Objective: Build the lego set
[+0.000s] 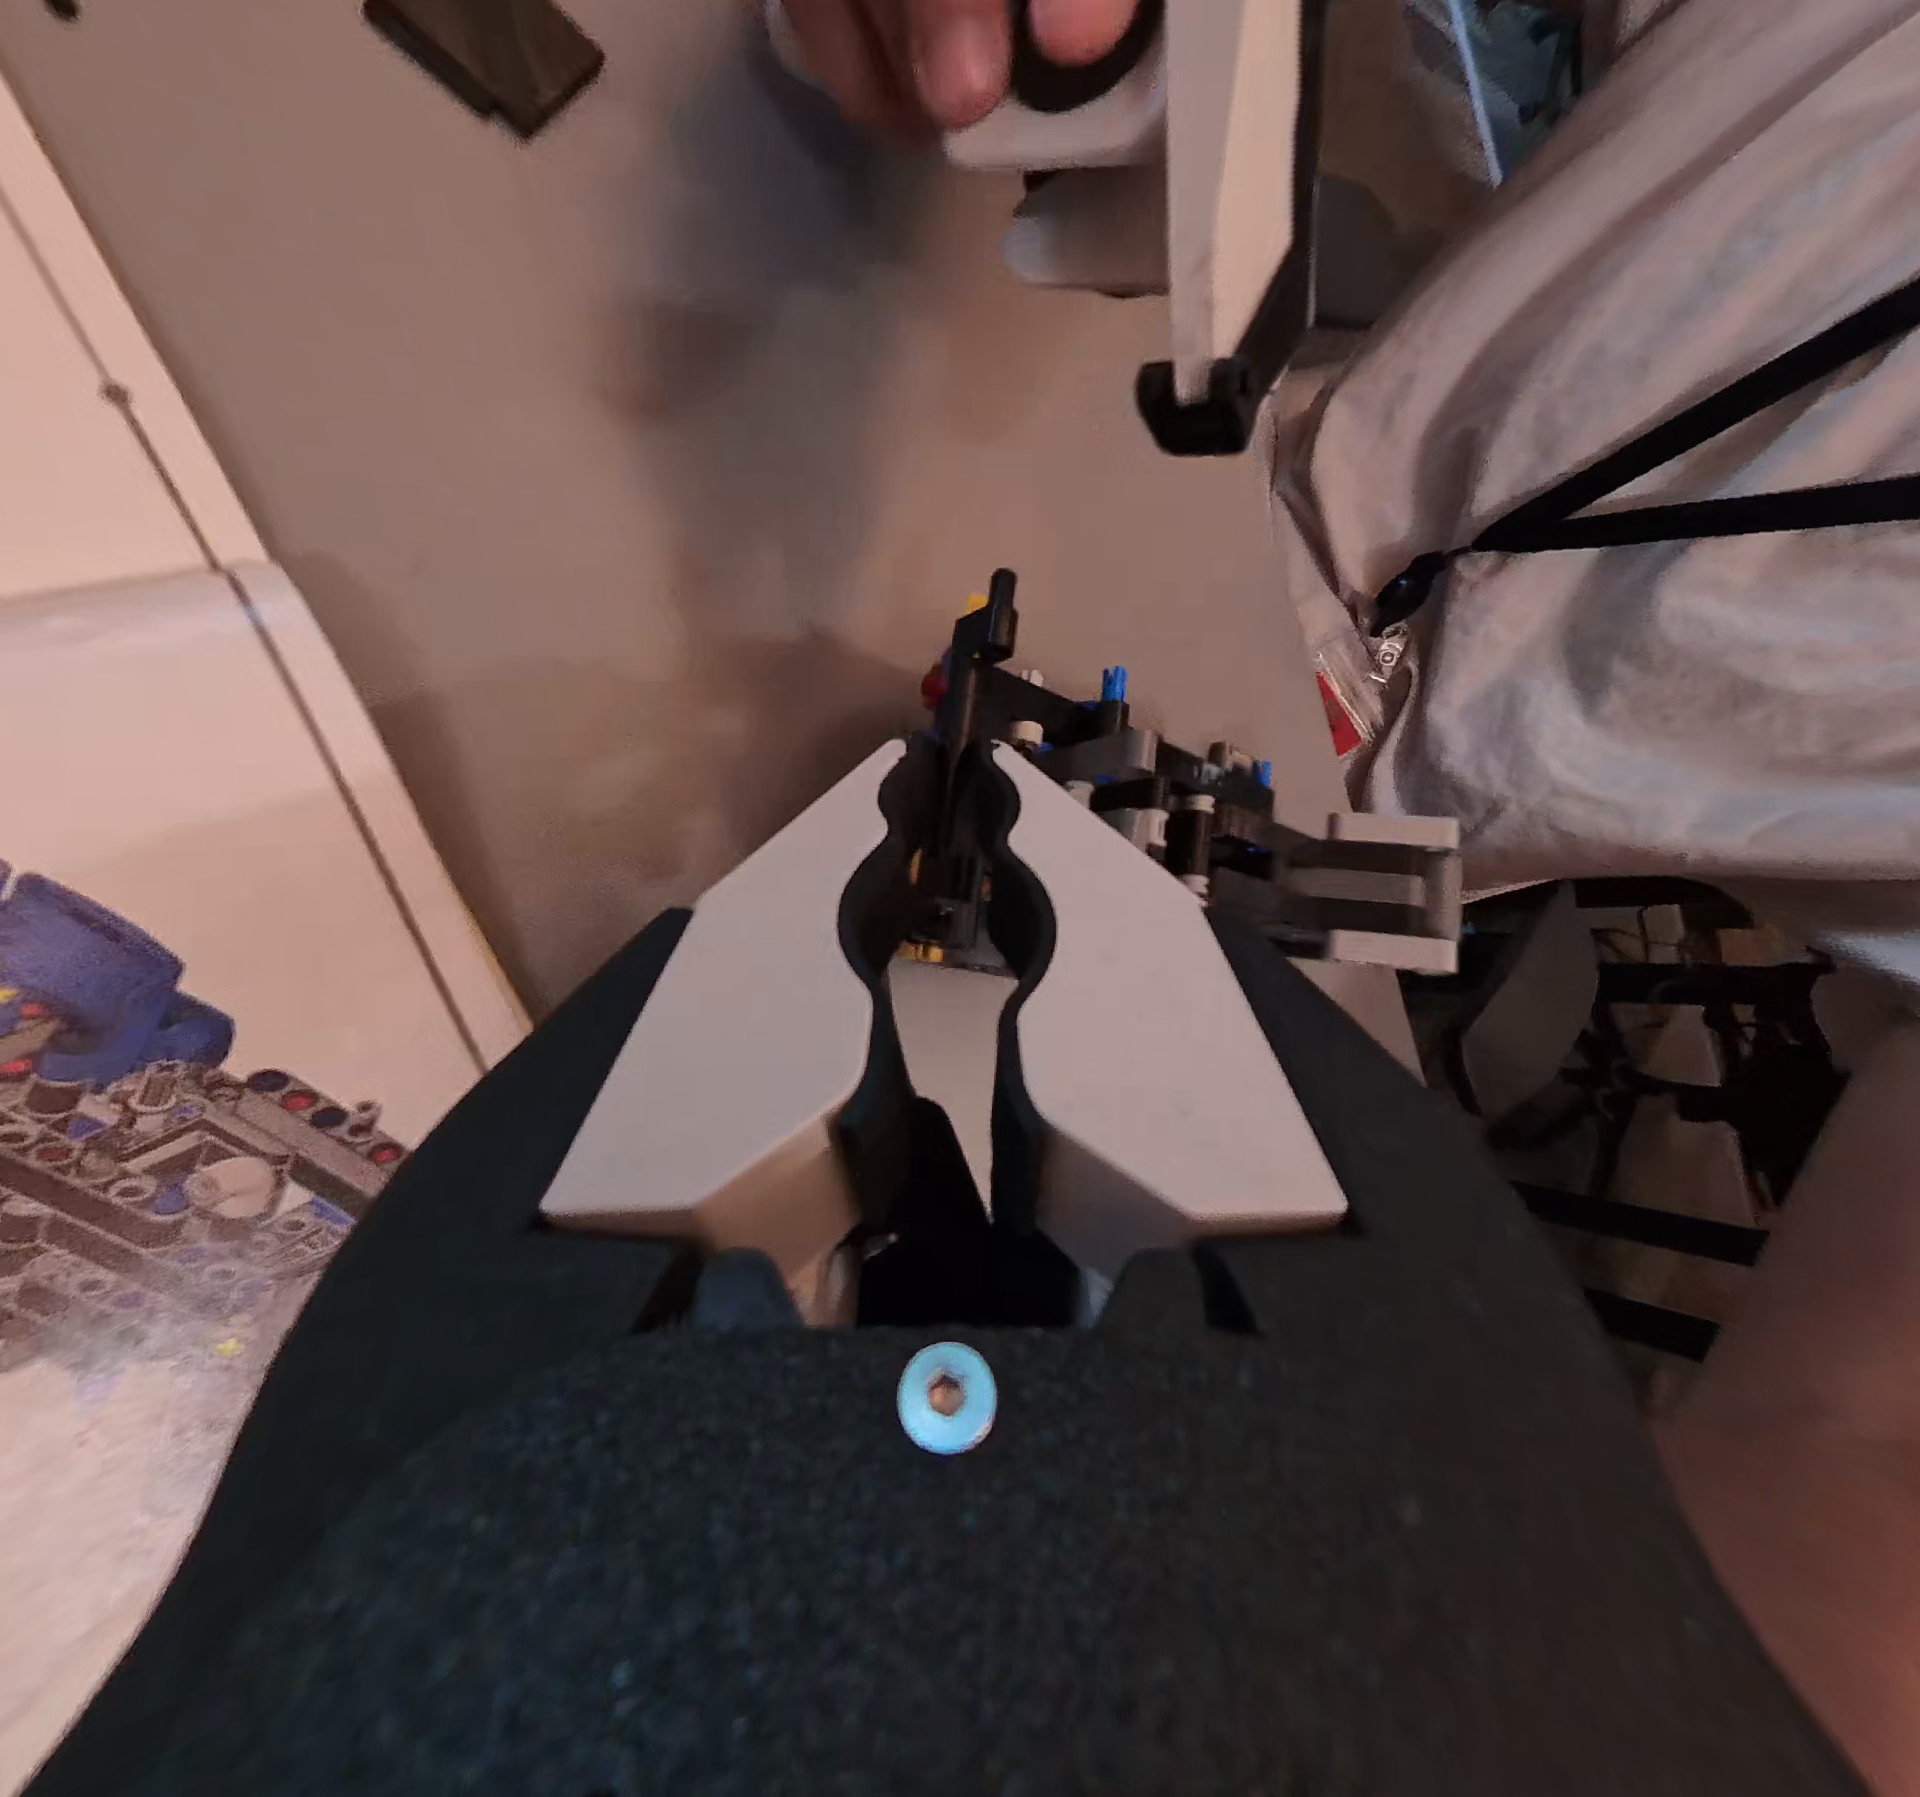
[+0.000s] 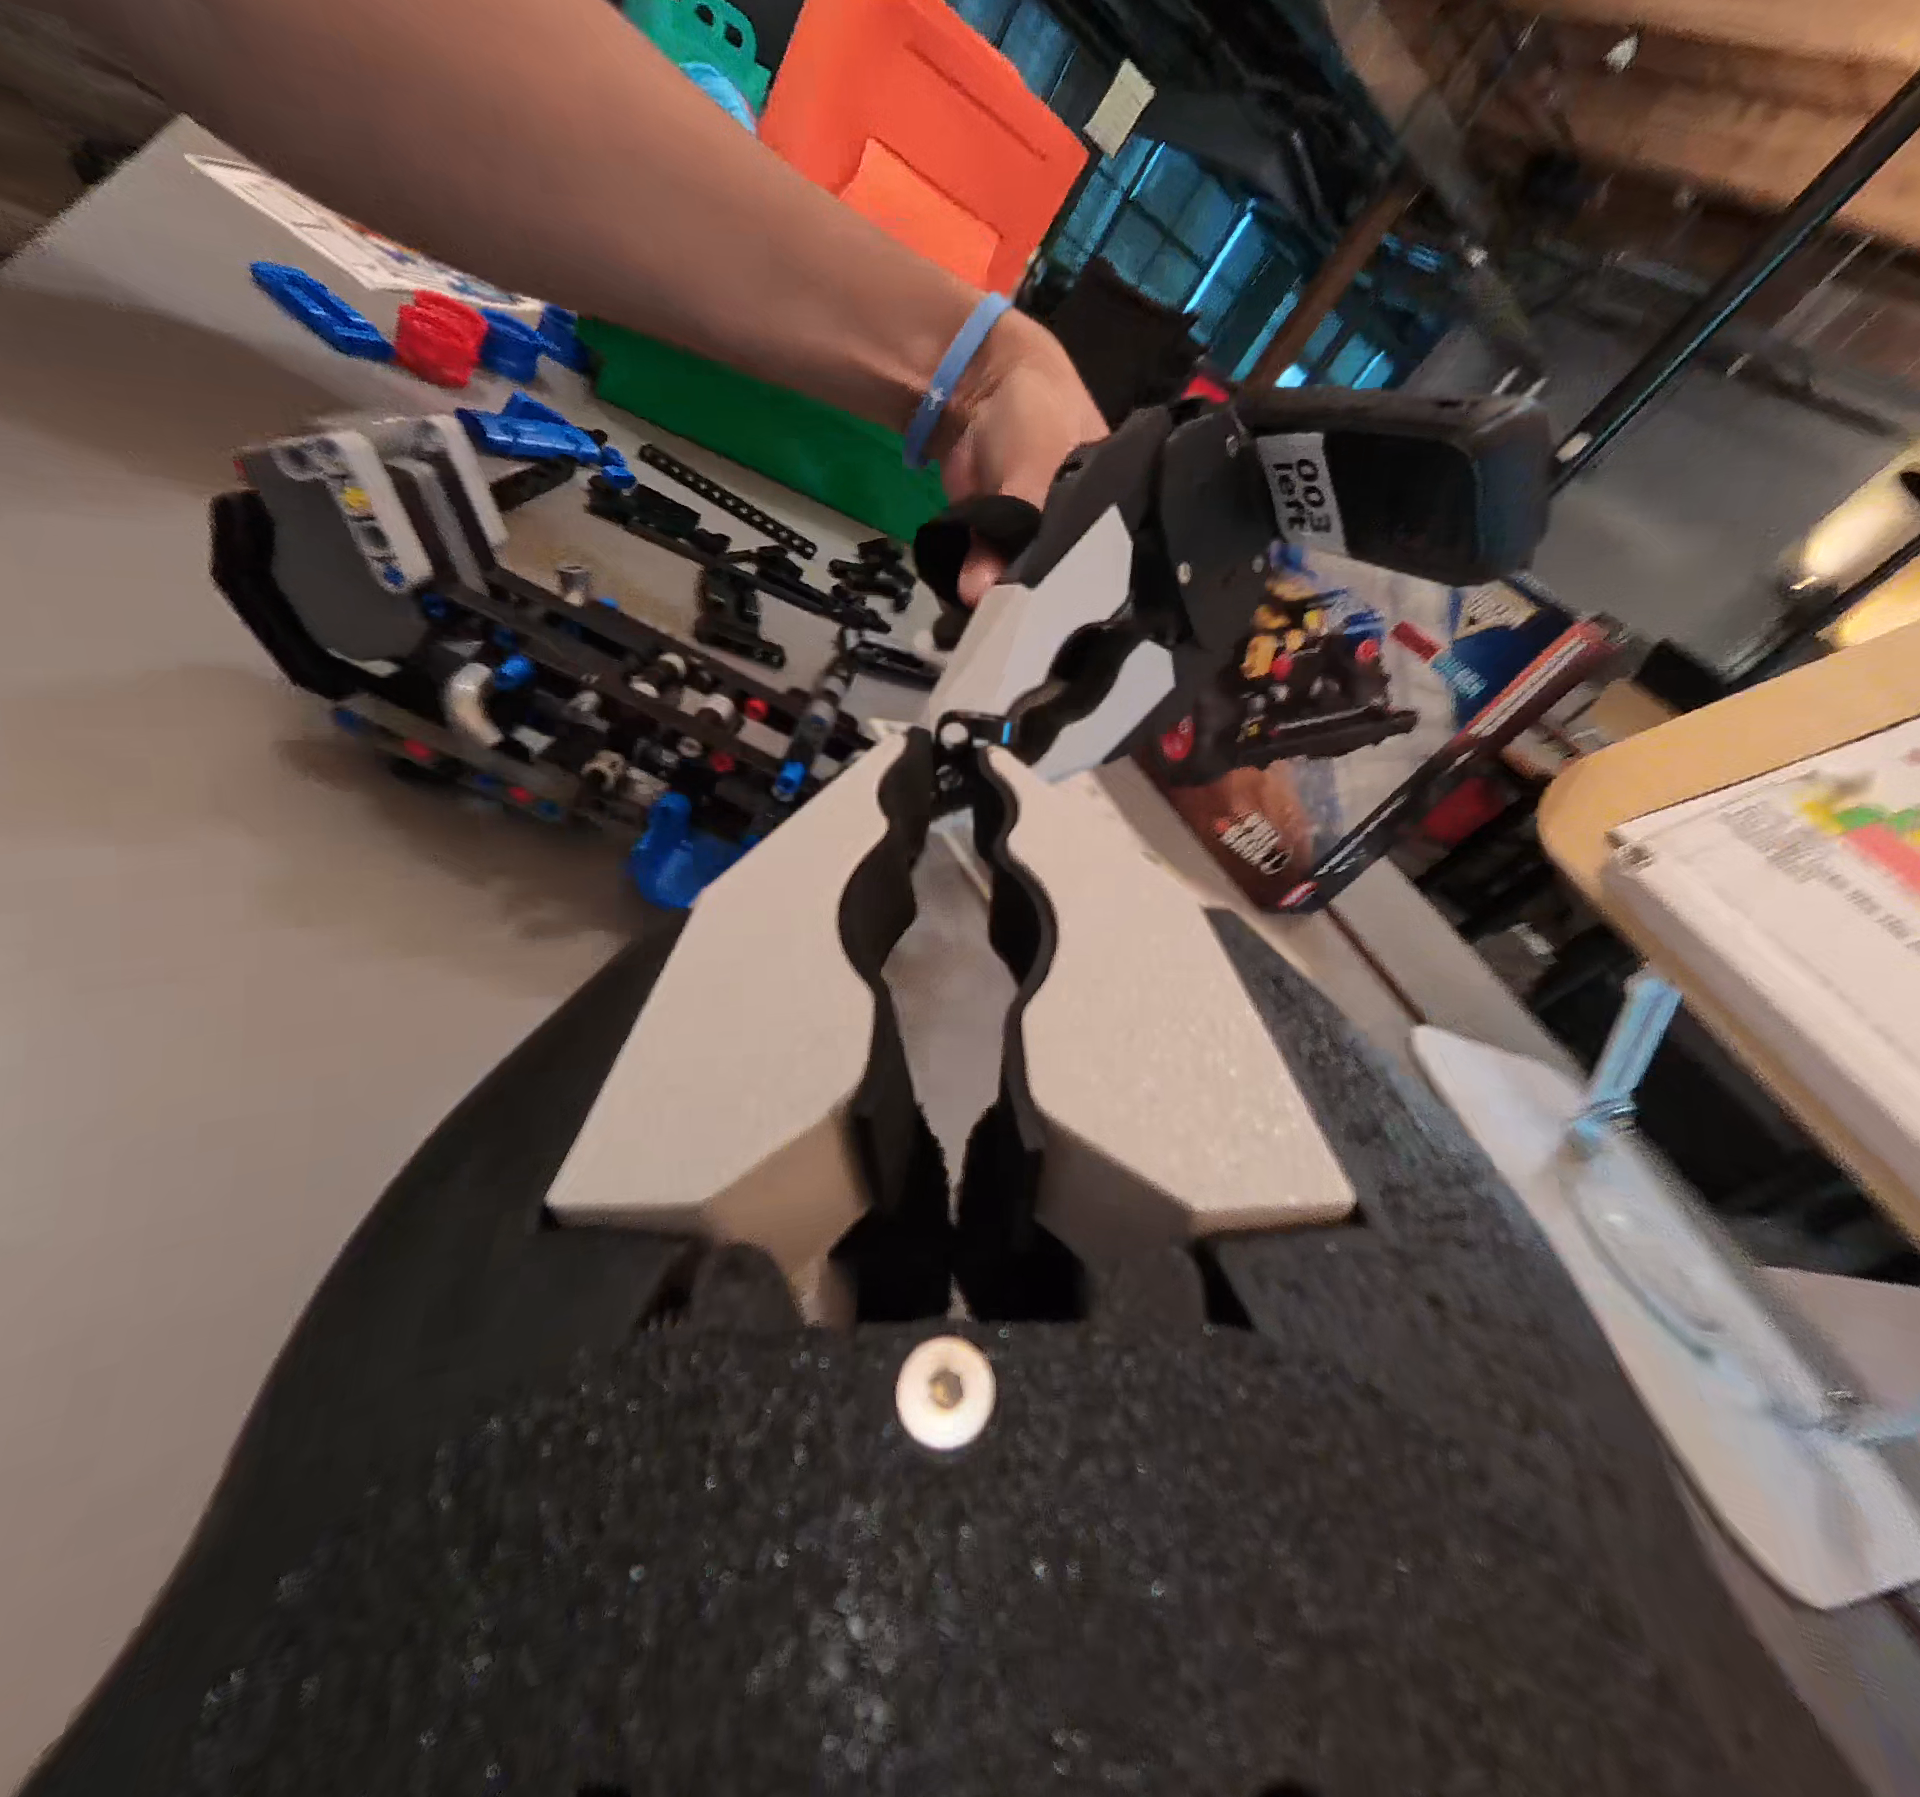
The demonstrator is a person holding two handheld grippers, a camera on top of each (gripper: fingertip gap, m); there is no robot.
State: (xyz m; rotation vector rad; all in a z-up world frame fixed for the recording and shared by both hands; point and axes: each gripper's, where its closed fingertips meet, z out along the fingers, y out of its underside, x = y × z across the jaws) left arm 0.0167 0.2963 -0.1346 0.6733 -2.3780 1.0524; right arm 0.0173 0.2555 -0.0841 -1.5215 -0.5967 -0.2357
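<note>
Piece (image 2: 951, 745) between right gripper (image 2: 948, 760) fingertips

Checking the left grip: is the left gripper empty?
No, the left gripper is closed on a black lego piece.

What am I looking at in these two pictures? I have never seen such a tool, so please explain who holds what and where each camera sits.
No robot here: a person holds two two-finger grippers, and each carries a camera looking forward. The left wrist view shows the left gripper shut on a small black lego piece. The right wrist view shows the right gripper, nearly closed beside that piece; whether it grips is unclear. On the grey table lie the half-built model and loose parts.
</note>
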